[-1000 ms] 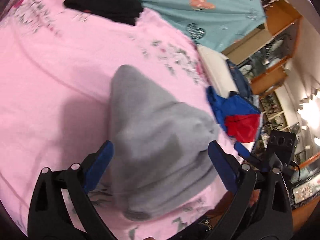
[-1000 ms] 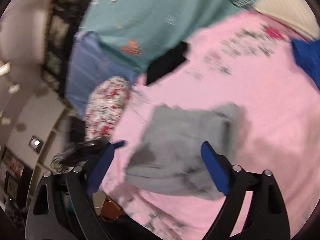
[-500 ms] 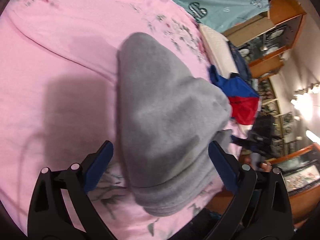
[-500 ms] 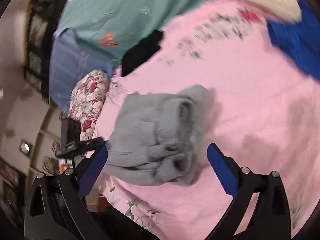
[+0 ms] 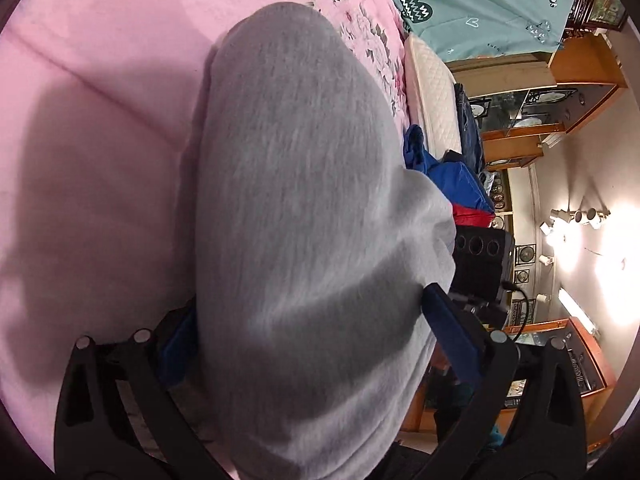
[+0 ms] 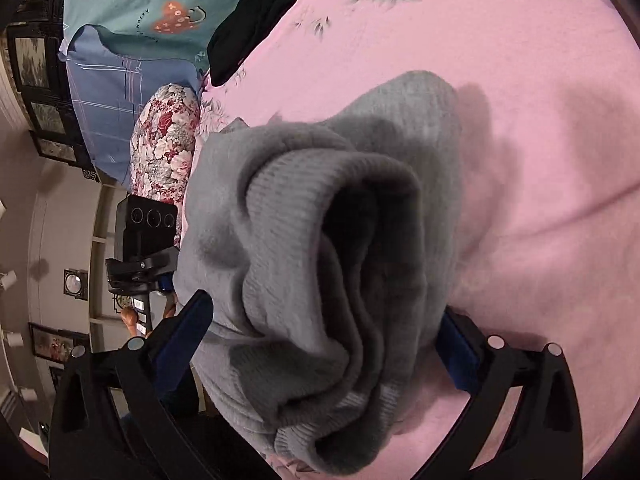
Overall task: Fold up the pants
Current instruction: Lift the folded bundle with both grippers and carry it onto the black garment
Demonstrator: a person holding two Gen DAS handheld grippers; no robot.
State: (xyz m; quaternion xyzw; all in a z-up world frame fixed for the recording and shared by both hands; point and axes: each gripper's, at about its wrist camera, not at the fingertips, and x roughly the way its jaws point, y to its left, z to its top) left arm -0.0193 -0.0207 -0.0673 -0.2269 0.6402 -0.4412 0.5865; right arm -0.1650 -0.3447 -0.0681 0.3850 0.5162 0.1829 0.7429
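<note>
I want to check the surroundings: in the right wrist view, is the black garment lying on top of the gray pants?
No, the black garment lies apart from the gray pants, farther up on the pink sheet.

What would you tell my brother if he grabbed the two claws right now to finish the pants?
Left claw: open, one finger on each side of the gray pants, not squeezing.
Right claw: open too, straddling the bundle's ribbed end.
Pants: bunched in a thick folded stack on the pink bedsheet, near the bed's edge. Black clothing lies further up the bed; a blue and red pile sits off to the side.
Done: the pants are folded over several times.
Left: the layers look lumpy at the ribbed end, so probably close on them, straighten and flatten the stack.
</note>
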